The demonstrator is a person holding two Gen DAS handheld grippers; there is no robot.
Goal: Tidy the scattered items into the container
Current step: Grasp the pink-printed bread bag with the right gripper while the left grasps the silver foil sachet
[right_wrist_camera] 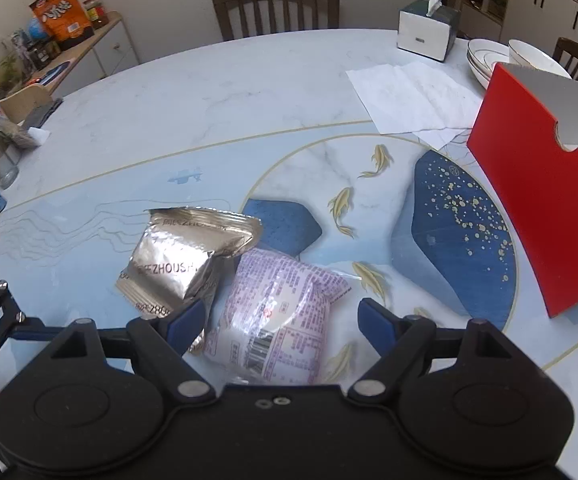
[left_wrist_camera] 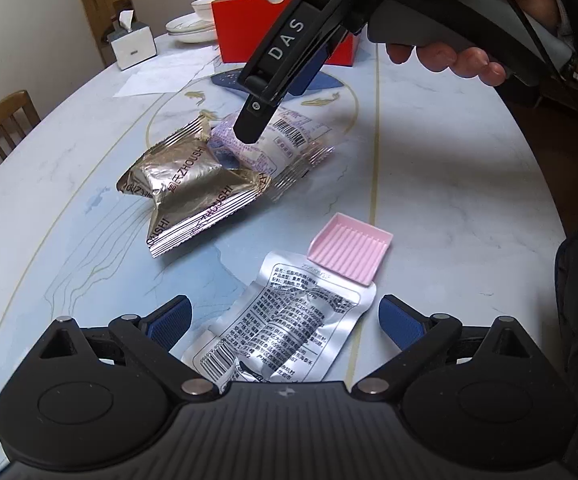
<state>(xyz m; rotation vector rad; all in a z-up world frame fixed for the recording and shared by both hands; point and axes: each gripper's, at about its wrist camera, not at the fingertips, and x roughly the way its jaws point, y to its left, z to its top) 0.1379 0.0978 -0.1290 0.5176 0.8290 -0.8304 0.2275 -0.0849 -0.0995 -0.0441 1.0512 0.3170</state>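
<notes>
Marble table (right_wrist_camera: 249, 92) under both claws: the left gripper (left_wrist_camera: 285, 322) hangs spread over a silver pouch (left_wrist_camera: 285, 332), the right gripper (right_wrist_camera: 279, 322) spread over a pink packet (right_wrist_camera: 281, 316) touching a gold packet (right_wrist_camera: 181, 256); beyond the pink packet stands the red box (right_wrist_camera: 537, 208).

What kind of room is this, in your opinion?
Most likely a home dining room: a round marble-look table with a wooden chair drawn up to it, stacked white dishes, and a tissue box.
</notes>
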